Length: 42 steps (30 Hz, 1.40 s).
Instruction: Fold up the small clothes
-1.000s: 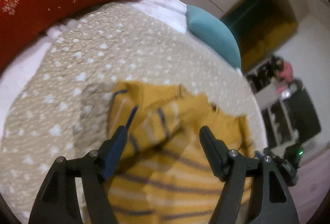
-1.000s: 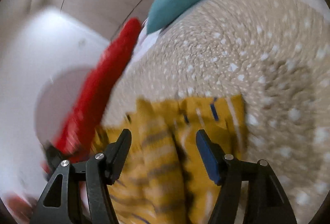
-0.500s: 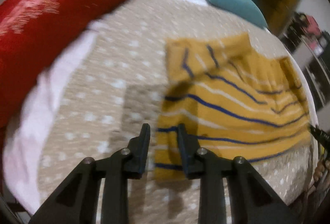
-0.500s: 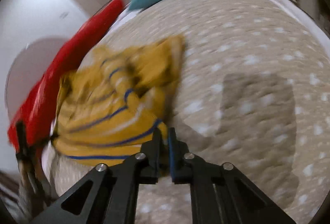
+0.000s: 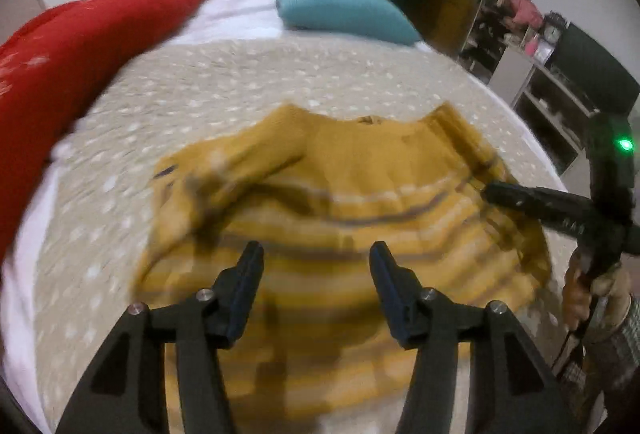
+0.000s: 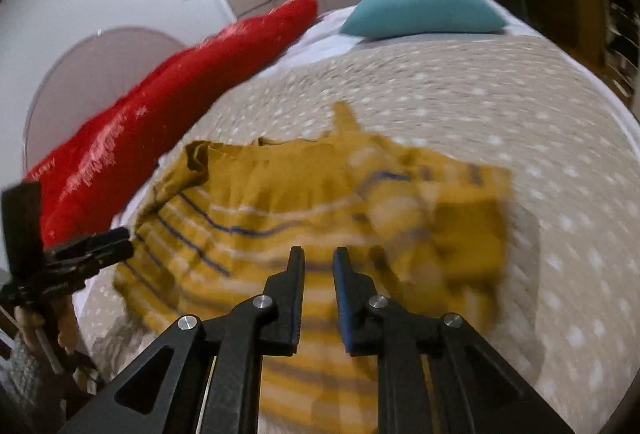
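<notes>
A small mustard-yellow sweater point(image 5: 360, 210) with blue and white stripes lies spread on the beige dotted bedspread point(image 5: 224, 82); it also shows in the right wrist view point(image 6: 280, 210). One sleeve lies folded in over its left side in the left wrist view, another over its right side in the right wrist view. My left gripper point(image 5: 316, 258) is open and empty, hovering over the sweater's near hem. My right gripper point(image 6: 319, 262) is open a narrow gap, empty, above the hem. Each gripper shows at the other view's edge.
A red pillow point(image 5: 80, 42) lies along the bed's left side and a teal pillow point(image 5: 340, 10) at the head. White sheet point(image 5: 236, 14) borders the bedspread. Shelves with clutter point(image 5: 532, 46) stand to the right of the bed.
Both grippers were shut on the sweater's hem half a second ago; they have let go, opened and drawn back. The sweater now lies spread flat with the sleeves folded in.
</notes>
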Available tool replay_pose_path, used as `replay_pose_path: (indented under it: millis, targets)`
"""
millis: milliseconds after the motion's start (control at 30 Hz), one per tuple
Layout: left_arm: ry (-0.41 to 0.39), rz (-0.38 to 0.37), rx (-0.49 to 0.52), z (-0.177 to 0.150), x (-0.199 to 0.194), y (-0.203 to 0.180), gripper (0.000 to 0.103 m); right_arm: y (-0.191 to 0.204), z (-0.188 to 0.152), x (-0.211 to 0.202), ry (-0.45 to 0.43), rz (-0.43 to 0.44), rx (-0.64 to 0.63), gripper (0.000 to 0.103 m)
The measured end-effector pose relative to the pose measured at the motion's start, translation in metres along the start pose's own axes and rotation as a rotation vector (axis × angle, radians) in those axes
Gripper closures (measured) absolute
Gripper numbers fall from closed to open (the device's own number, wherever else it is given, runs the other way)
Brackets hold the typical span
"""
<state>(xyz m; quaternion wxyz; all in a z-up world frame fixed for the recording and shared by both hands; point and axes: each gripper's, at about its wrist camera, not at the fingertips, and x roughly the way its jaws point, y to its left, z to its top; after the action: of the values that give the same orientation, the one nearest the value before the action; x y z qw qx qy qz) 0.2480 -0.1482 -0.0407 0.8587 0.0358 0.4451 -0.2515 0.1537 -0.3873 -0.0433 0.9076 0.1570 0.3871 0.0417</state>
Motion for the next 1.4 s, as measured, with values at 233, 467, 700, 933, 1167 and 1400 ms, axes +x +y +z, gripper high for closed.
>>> replay_pose_path:
  millis: [233,467,700,933,1167,1400]
  targets:
    - [0.007,0.070,-0.275,0.045,0.065,0.084,0.050,-0.055,0.044,0.051,-0.016,-0.155,0.087,0.089]
    - [-0.025,-0.083,-0.452,0.033,0.074,0.136,0.054,-0.145,0.038,0.059,-0.075,0.113,0.502,0.096]
    - [-0.034,-0.088,-0.495,0.025,0.045,0.145,0.052,-0.177,0.023,0.046,-0.073,0.141,0.628,0.101]
    - [-0.022,0.115,-0.399,-0.011,-0.013,0.142,0.041,-0.171,0.006,-0.015,-0.090,0.009,0.532,0.062]
    - [0.054,0.015,-0.291,-0.083,-0.025,0.117,0.030,-0.118,-0.044,-0.066,-0.070,-0.003,0.372,0.055]
    - [0.074,0.125,-0.164,-0.085,-0.046,0.108,0.093,-0.109,-0.091,-0.058,0.039,-0.033,0.328,0.085]
